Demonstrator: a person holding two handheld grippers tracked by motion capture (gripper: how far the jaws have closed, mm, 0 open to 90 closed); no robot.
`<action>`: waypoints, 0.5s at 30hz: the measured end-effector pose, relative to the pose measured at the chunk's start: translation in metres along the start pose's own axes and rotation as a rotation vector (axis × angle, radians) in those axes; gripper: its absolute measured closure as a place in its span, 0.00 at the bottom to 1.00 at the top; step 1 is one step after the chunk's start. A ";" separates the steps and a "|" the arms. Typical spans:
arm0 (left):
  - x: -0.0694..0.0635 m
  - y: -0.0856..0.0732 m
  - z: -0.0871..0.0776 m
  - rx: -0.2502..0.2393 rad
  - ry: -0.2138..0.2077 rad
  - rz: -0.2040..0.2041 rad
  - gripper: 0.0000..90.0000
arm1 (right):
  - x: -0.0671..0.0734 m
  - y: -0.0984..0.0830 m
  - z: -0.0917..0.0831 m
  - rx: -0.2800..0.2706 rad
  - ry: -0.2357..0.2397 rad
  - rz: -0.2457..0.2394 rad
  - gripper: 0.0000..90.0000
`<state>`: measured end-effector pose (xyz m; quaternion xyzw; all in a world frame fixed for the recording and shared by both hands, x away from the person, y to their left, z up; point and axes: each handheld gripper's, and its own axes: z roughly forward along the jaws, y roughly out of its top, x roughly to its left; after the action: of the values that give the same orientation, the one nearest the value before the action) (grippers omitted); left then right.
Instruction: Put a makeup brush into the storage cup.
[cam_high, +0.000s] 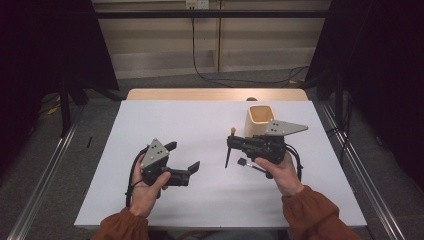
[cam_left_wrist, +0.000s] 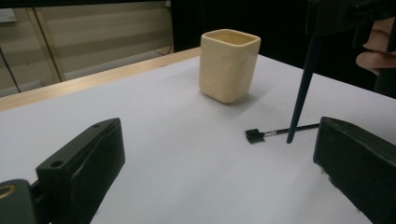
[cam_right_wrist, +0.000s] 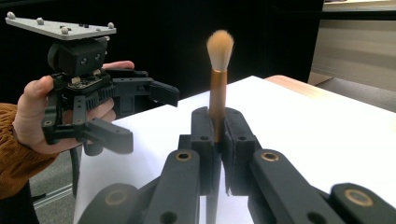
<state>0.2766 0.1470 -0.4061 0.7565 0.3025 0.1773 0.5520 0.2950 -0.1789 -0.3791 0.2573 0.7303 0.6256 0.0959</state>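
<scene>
My right gripper (cam_high: 230, 144) is shut on a makeup brush (cam_high: 231, 148) and holds it upright, its dark handle tip just above the white table. In the right gripper view the copper ferrule and pale bristles of the brush (cam_right_wrist: 218, 79) rise from between the closed jaws (cam_right_wrist: 218, 140). A small black brush (cam_high: 248, 164) lies flat on the table under that hand; it also lies ahead in the left gripper view (cam_left_wrist: 275, 133). My left gripper (cam_high: 184, 156) stands open, nothing between its jaws (cam_left_wrist: 219, 161), pointing right toward the brushes. A cream square cup (cam_high: 260, 119) stands behind the right gripper.
The white table top (cam_high: 200, 125) has a wooden strip (cam_high: 215, 94) along its far edge. Metal rails (cam_high: 45, 170) run down both sides on the grey floor. Cables (cam_high: 205, 75) lie on the floor beyond the table.
</scene>
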 end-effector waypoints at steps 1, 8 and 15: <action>0.001 -0.002 -0.002 -0.007 0.008 -0.001 0.02 | -0.001 0.000 -0.001 0.001 -0.003 -0.002 0.93; 0.010 -0.007 -0.014 0.001 0.025 -0.006 0.02 | -0.004 -0.001 -0.004 0.007 -0.020 -0.006 0.93; 0.012 -0.009 -0.025 -0.026 0.023 0.004 0.02 | -0.010 -0.001 -0.011 0.006 -0.049 -0.004 0.93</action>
<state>0.2687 0.1748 -0.4070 0.7479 0.3051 0.1909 0.5578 0.2984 -0.1930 -0.3793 0.2713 0.7301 0.6168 0.1139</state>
